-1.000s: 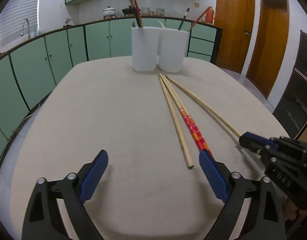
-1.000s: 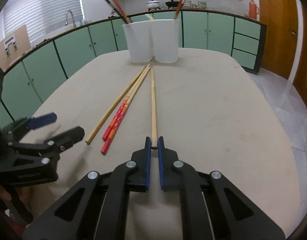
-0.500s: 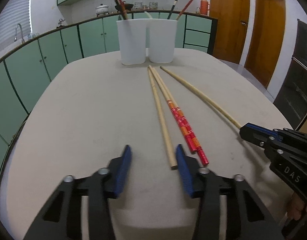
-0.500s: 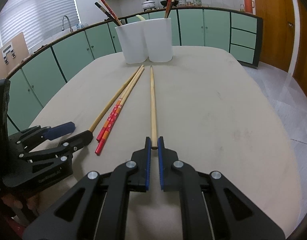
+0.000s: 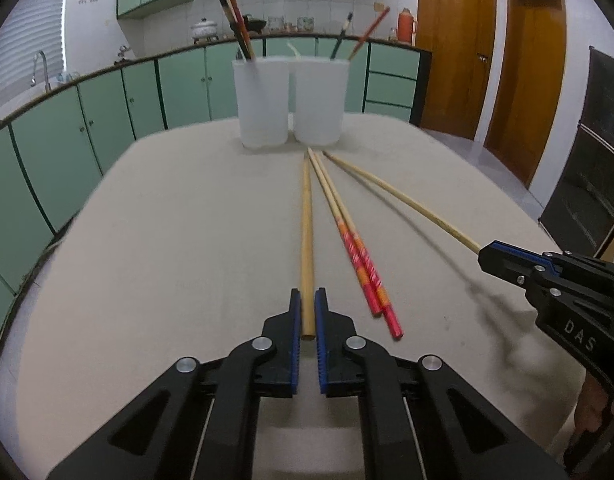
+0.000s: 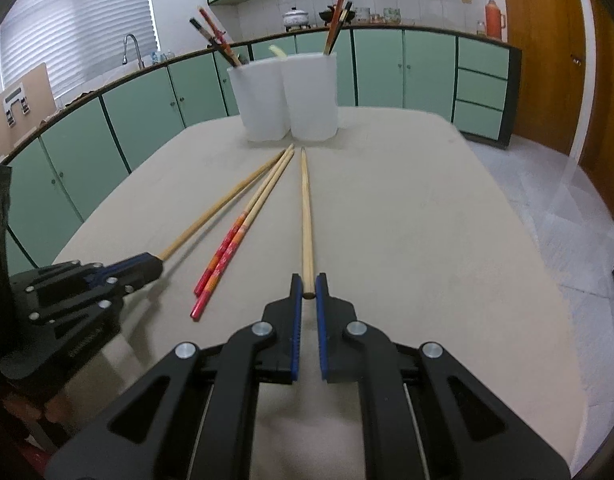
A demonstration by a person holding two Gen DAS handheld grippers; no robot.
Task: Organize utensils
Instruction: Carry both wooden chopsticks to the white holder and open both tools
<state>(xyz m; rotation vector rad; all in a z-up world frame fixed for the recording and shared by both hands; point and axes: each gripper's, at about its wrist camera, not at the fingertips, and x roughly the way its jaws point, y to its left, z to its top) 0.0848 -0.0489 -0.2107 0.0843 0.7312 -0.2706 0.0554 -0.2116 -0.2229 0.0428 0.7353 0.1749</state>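
Several chopsticks lie on the beige table. My left gripper is shut on the near end of a plain wooden chopstick. My right gripper is shut on the near end of another plain wooden chopstick, which also shows in the left wrist view. Between them lie two red-handled chopsticks, also in the right wrist view. Two white holders stand side by side at the table's far end with chopsticks in them.
Green kitchen cabinets run behind and to the left of the table. Wooden doors stand at the right. A dark appliance is at the far right. The table's edges curve away on both sides.
My left gripper moved forward and to the right, then closed on the left plain chopstick. My right gripper stayed shut on its chopstick and shifted slightly.
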